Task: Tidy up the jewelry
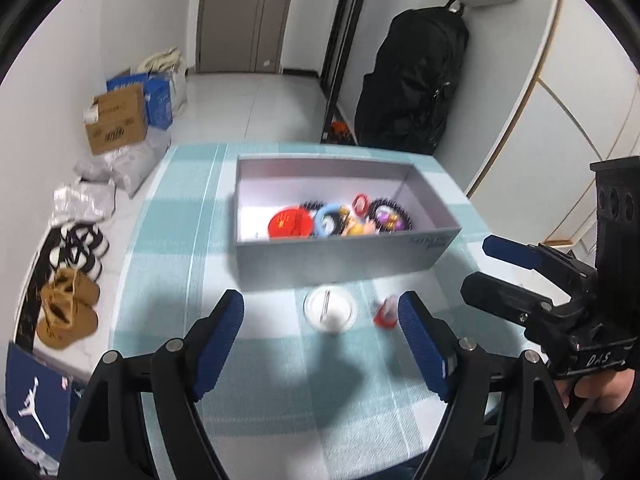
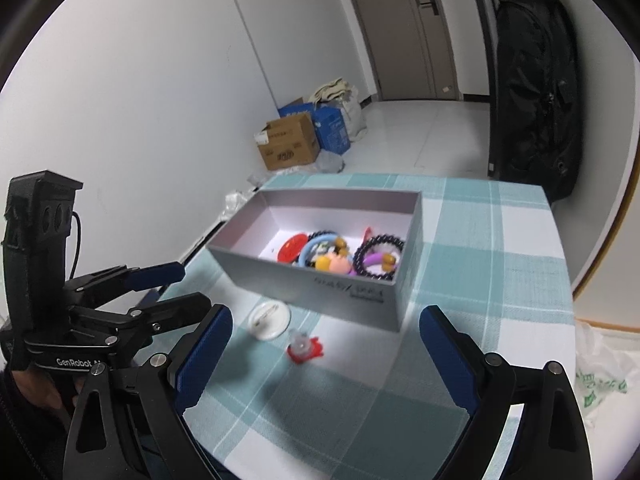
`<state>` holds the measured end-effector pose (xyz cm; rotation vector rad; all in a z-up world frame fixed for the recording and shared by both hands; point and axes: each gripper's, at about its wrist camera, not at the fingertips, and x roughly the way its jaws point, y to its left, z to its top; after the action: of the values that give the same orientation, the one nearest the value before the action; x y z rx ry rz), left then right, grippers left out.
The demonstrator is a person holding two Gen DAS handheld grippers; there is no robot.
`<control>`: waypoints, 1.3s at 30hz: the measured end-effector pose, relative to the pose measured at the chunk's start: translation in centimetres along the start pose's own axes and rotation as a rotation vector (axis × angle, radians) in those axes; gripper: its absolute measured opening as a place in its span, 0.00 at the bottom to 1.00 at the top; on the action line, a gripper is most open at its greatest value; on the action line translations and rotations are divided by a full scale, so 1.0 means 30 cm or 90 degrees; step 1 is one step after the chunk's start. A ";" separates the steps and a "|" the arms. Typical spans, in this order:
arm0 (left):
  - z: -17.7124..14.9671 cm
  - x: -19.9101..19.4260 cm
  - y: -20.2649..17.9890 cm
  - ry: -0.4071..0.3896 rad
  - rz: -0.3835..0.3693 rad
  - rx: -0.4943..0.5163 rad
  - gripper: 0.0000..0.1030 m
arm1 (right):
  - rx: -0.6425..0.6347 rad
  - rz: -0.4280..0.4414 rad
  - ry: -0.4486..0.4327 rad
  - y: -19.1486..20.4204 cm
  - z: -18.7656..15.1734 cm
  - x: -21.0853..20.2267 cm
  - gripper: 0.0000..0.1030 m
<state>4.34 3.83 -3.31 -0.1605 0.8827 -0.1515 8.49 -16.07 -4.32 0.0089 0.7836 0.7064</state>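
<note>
A grey open box (image 1: 340, 254) (image 2: 320, 284) stands on the checked tablecloth and holds several bracelets, a red round piece (image 1: 290, 222) (image 2: 291, 248) and small colourful trinkets. In front of the box lie a white round badge (image 1: 330, 310) (image 2: 269, 320) and a small red-and-clear trinket (image 1: 385, 314) (image 2: 305, 349). My left gripper (image 1: 322, 312) hovers open just short of the badge, nothing between its blue pads. My right gripper (image 2: 326, 328) is open wide, with the red trinket lying ahead between its fingers, untouched. Each gripper shows at the edge of the other's view.
The round table (image 1: 180, 360) (image 2: 500, 280) ends close on all sides. On the floor to the left are cardboard boxes (image 1: 116, 122) (image 2: 288, 142), bags and shoes (image 1: 68, 308). A black bag (image 1: 416, 84) (image 2: 536, 92) hangs beyond the table. A plastic bag (image 2: 600, 384) lies at the right.
</note>
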 end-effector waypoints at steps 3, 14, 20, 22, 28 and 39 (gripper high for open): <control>-0.006 0.001 0.005 0.003 0.010 -0.004 0.74 | -0.017 -0.008 0.024 0.020 -0.016 0.025 0.92; -0.028 0.022 0.017 0.033 -0.001 -0.015 0.74 | -0.031 -0.002 0.076 0.031 -0.051 0.109 0.63; -0.042 0.026 0.015 0.041 0.002 -0.004 0.74 | -0.047 0.005 0.084 0.056 -0.055 0.144 0.44; -0.042 0.032 0.019 0.046 0.003 -0.008 0.74 | -0.058 -0.003 0.081 0.066 -0.055 0.152 0.40; -0.038 0.035 0.022 0.042 0.007 -0.010 0.74 | -0.042 -0.014 0.110 0.055 -0.062 0.189 0.21; -0.038 0.055 -0.003 0.037 0.047 0.015 0.74 | -0.023 0.001 0.107 0.032 -0.050 0.161 0.15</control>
<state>4.47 3.32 -5.25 -0.1018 0.9437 -0.0983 9.33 -12.86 -8.27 -0.0838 0.9316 0.7300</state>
